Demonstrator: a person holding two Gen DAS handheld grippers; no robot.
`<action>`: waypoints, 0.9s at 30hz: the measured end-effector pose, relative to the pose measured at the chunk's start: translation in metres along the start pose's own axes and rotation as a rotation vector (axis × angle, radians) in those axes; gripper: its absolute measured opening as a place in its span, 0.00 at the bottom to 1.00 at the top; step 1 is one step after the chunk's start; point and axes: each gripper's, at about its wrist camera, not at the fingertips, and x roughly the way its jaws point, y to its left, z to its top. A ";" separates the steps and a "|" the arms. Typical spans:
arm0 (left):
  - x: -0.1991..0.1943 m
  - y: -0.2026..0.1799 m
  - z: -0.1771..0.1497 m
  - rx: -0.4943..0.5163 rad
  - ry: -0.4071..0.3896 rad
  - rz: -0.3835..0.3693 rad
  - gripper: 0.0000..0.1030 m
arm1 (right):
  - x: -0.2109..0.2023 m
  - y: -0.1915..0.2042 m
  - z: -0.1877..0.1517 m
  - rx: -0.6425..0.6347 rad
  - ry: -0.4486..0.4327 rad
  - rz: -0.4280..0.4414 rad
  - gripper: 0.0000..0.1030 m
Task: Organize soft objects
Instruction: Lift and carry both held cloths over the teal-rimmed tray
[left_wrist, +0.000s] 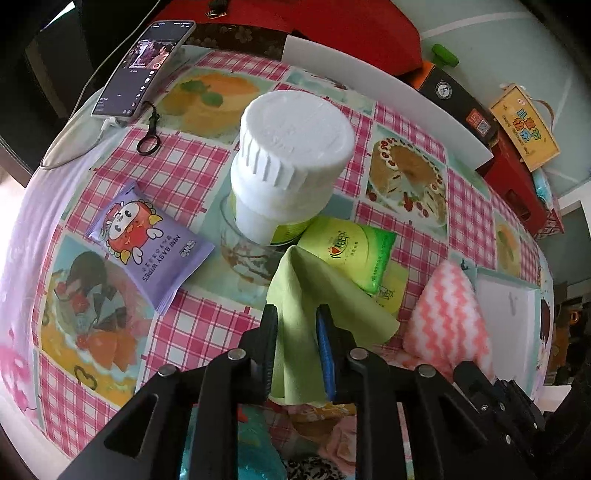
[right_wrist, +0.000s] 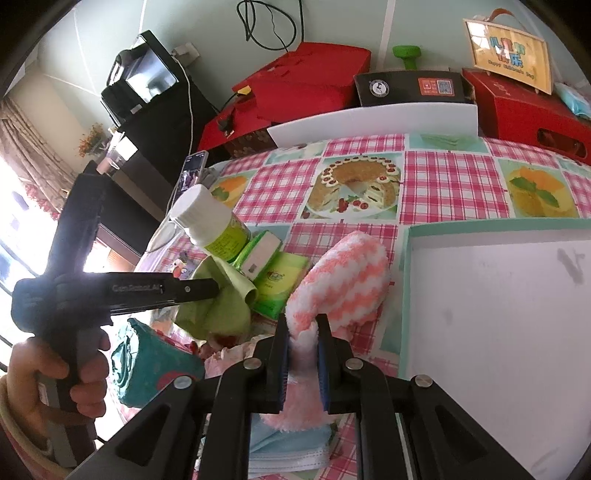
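While right gripper (right_wrist: 302, 328) pinches fluffy pink-white zigzag cloth (right_wrist: 343, 280), left gripper (left_wrist: 295, 317) jaws narrow around one smooth green cloth (left_wrist: 314, 295), contact unclear; one ribbed-cap bottle (left_wrist: 291, 162), two foil packs.

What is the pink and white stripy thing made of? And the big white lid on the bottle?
The stripy cloth looks like fluffy fleece fabric: its surface is fuzzy and it bunches where the right gripper pinches it. The lid looks like hard matte plastic, with molded ridges round its edge.
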 end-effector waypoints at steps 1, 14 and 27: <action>0.000 -0.001 0.000 0.006 0.003 0.003 0.21 | 0.000 0.000 0.000 0.000 0.001 0.000 0.13; -0.004 0.001 -0.008 -0.034 -0.061 -0.064 0.03 | 0.002 -0.002 -0.001 0.005 0.005 0.006 0.13; -0.058 -0.005 -0.016 -0.033 -0.193 -0.145 0.03 | -0.014 0.000 0.004 0.004 -0.043 0.016 0.12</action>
